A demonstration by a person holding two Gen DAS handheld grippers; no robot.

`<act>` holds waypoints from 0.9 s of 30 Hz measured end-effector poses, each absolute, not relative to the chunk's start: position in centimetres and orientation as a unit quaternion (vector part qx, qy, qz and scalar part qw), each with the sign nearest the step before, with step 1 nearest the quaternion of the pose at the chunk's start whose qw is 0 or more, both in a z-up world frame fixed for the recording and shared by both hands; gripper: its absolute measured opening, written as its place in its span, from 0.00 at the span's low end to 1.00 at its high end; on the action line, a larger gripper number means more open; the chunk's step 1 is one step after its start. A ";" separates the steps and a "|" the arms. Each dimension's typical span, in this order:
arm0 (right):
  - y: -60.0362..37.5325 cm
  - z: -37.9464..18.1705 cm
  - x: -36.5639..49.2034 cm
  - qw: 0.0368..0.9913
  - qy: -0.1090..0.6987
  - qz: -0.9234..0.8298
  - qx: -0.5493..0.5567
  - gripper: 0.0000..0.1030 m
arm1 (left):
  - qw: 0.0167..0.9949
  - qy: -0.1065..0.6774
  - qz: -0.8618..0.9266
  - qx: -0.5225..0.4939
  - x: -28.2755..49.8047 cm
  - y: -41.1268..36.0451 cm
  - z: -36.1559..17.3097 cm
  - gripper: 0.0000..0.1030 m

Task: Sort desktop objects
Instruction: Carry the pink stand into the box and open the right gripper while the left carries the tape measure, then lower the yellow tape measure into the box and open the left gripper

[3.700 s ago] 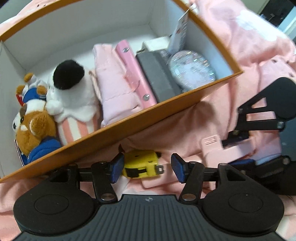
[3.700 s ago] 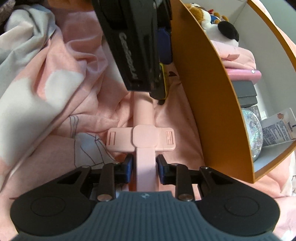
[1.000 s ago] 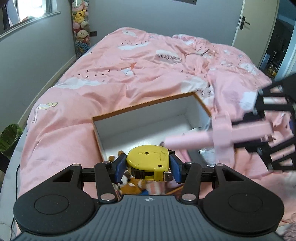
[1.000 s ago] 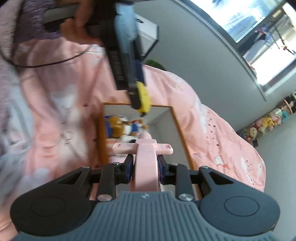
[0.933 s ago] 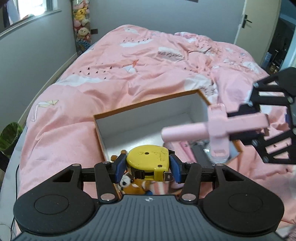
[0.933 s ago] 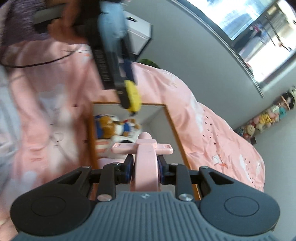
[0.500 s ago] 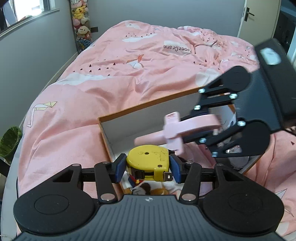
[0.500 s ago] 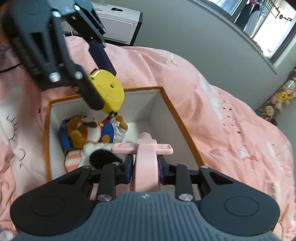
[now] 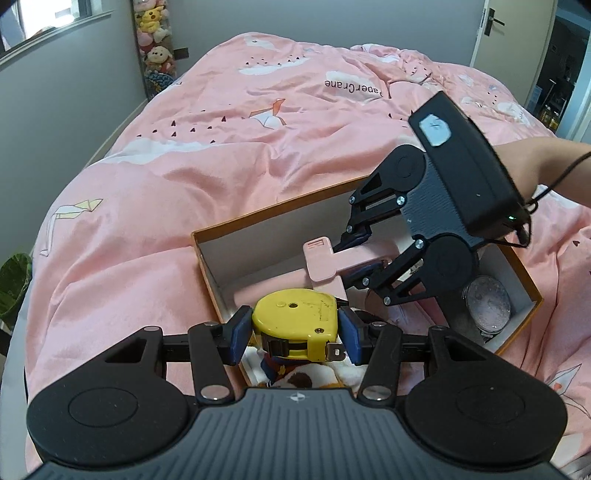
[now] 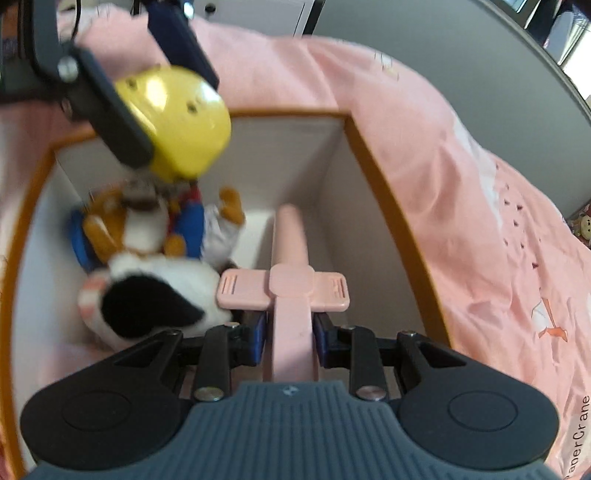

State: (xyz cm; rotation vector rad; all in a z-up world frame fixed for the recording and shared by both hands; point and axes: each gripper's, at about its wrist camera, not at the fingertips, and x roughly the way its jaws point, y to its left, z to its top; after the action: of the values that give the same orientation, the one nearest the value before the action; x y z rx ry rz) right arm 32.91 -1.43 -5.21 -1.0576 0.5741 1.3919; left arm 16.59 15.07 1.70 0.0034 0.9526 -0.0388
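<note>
My left gripper (image 9: 293, 338) is shut on a yellow tape measure (image 9: 297, 323) and holds it above the near left corner of the orange box (image 9: 258, 216). My right gripper (image 10: 289, 338) is shut on a pink stick-shaped holder with a cross piece (image 10: 284, 291) and holds it inside the box, its tip near the far white wall. The right gripper also shows in the left wrist view (image 9: 364, 254), and the tape measure in the right wrist view (image 10: 181, 125). Plush toys (image 10: 147, 229) lie in the box under the tape measure.
The box (image 10: 384, 184) sits on a pink duvet (image 9: 184, 155). A glittery round case (image 9: 487, 301) lies in its right end. A grey wall (image 9: 55, 92) with a shelf of plush toys (image 9: 155, 44) is at the left, a door (image 9: 513, 33) at the back right.
Both grippers have come down closer to the box. The right gripper has carried the pink holder deeper into the box, toward its far wall. The tape measure stays gripped.
</note>
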 end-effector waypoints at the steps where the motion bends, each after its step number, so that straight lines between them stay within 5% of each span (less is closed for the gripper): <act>1: -1.4 -5.4 33.2 0.605 0.251 0.603 -0.456 0.28 | 0.888 0.460 -0.022 0.002 16.8 15.1 1.5 0.56; 15: -0.7 -6.9 33.9 0.597 0.269 0.587 -0.476 0.27 | 0.880 0.475 -0.025 -0.007 18.6 15.2 0.5 0.56; 27: -7.0 0.2 33.2 0.720 0.237 0.502 -0.416 0.29 | 0.885 0.460 -0.067 -0.039 20.9 11.8 0.9 0.56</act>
State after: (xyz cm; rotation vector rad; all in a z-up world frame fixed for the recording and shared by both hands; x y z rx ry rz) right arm 33.18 -6.98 0.21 -0.9186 0.5244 1.1099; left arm 20.86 11.84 0.92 -0.0813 0.9563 -0.1391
